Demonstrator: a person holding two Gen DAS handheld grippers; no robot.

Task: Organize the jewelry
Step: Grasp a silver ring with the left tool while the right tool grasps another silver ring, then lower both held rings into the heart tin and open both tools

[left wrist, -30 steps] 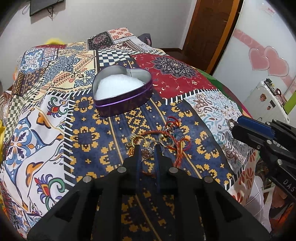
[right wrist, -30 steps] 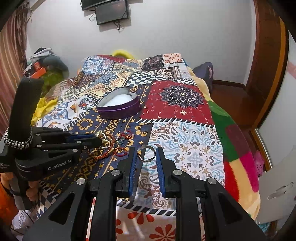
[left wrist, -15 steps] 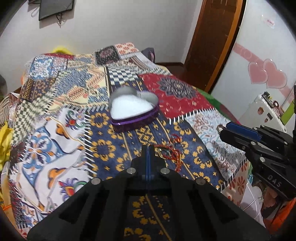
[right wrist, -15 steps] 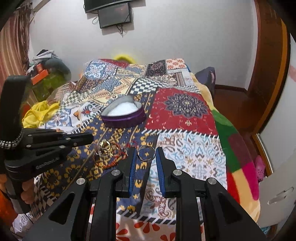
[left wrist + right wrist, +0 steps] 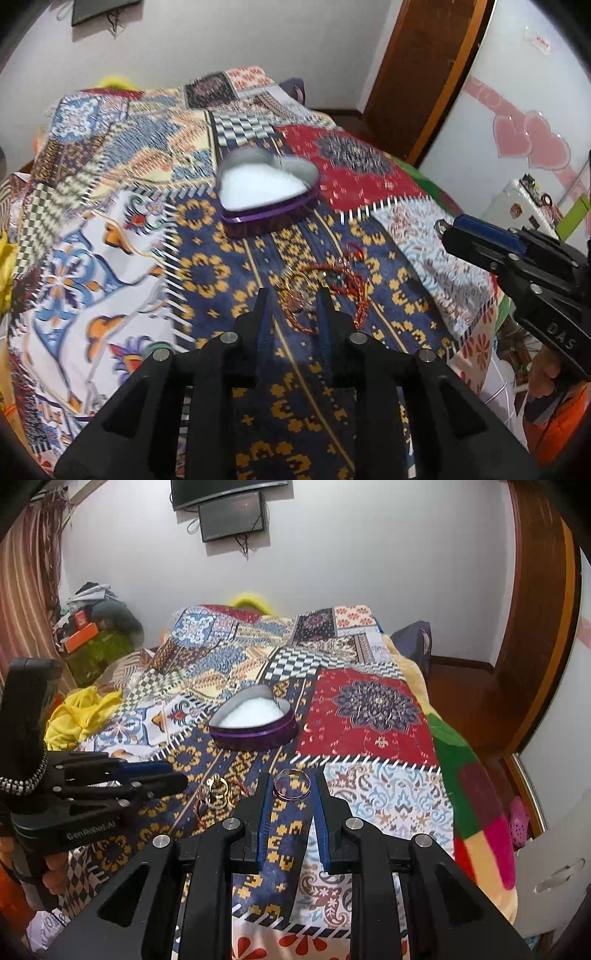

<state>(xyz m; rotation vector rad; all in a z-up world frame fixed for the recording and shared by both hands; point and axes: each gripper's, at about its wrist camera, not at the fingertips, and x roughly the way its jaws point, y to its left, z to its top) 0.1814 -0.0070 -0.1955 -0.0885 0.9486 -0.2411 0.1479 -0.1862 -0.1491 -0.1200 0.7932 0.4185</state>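
Left gripper [image 5: 291, 301] reopened since half a second ago: fingers were pinched together then, now spread, with nothing between them. It sits above the jewelry pile [image 5: 321, 291] on the bedspread [image 5: 110, 240]: red cord bracelets and gold rings in a tangle, just past the fingertips. Left view is motion-blurred, so individual pieces are hard to separate and I can't tell whether either fingertip touches the pile.

Right gripper [image 5: 291, 779] unchanged: fingers clamped on the silver ring [image 5: 291, 784], held upright between the tips, above the bedspread. It has lifted a bit relative to the bed compared with a second ago.

Heart-shaped tin [image 5: 255, 723] sits open further up the bed, white lining visible, purple wall; well apart from both grippers. In the left view its outline is smeared.

From the right view the pile is partly hidden behind the left gripper's fingers; only the gold rings [image 5: 218, 792] and a bit of red cord show.
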